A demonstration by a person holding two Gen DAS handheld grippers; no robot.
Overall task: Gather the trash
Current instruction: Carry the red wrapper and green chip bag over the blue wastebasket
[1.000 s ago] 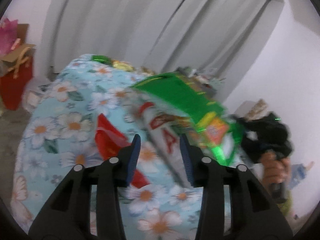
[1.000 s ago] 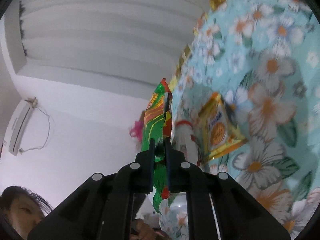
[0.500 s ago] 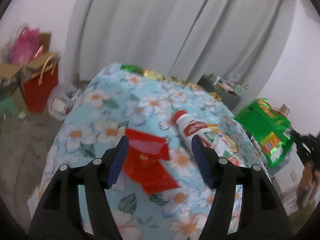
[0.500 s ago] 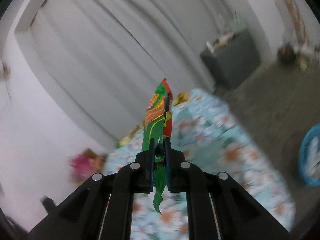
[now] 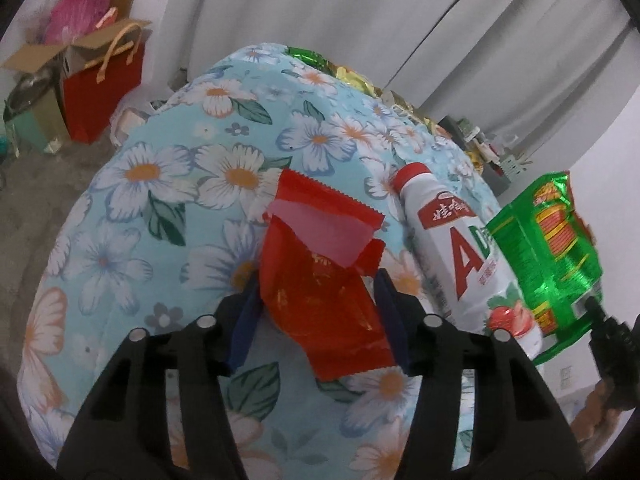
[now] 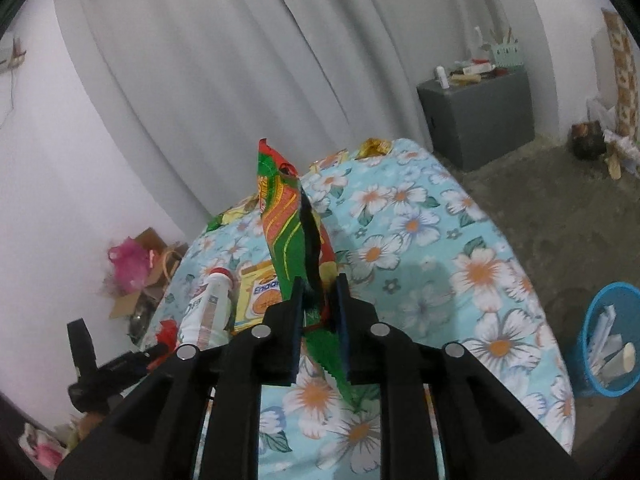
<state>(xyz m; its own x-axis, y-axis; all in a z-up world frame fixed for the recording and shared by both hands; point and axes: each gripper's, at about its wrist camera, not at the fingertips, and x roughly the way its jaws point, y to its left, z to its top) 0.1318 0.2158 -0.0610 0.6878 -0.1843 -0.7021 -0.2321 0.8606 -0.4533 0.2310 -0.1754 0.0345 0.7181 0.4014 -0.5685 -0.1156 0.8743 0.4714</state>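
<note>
A red wrapper lies on the floral tablecloth between the fingers of my left gripper. Its jaws are closing around the wrapper, and I see no firm press. A white bottle with a red cap lies just right of it. My right gripper holds a green snack bag upright above the table. Its jaws are opening, and the bag still stands between the pads. The same green bag shows at the right of the left wrist view.
A blue bin with paper in it stands on the floor right of the table. A yellow packet lies by the bottle. Foil wrappers line the far edge. A grey cabinet and a red gift bag stand by the walls.
My left gripper dropped onto the red wrapper and its jaws narrowed around it. My right gripper swung the green bag away to the right, levelled out, and its jaws widened slightly.
</note>
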